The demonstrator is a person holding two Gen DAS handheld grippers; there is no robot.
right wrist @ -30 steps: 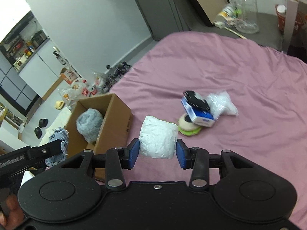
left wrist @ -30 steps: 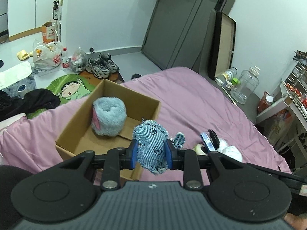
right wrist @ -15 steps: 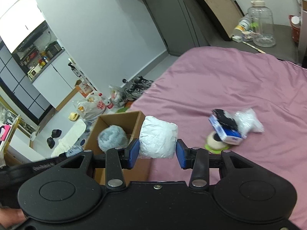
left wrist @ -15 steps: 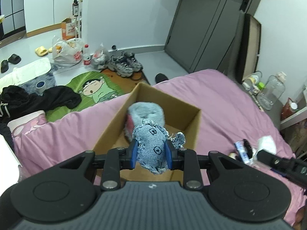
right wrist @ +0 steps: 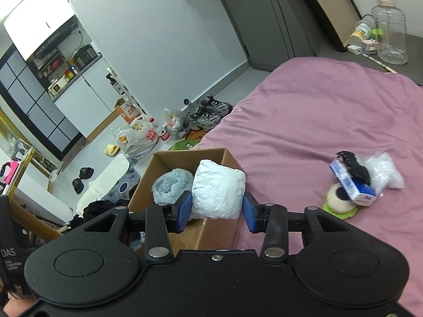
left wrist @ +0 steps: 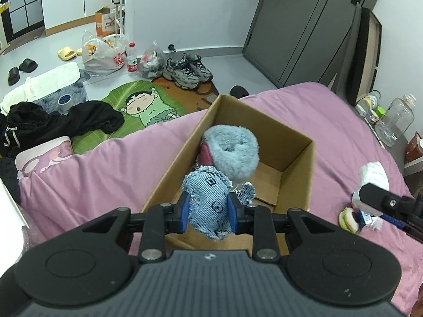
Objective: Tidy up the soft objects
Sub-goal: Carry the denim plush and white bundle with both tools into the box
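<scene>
Left gripper (left wrist: 208,209) clamps denim toy (left wrist: 208,206), long axis vertical, above cardboard box (left wrist: 308,174); right gripper (right wrist: 216,209) pinches white bundle (right wrist: 218,192) beside the box.

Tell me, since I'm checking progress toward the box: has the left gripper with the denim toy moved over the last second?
Yes. The left gripper, shut on the denim toy, has advanced toward the cardboard box, which now lies directly under the toy rather than off to its left.
</scene>
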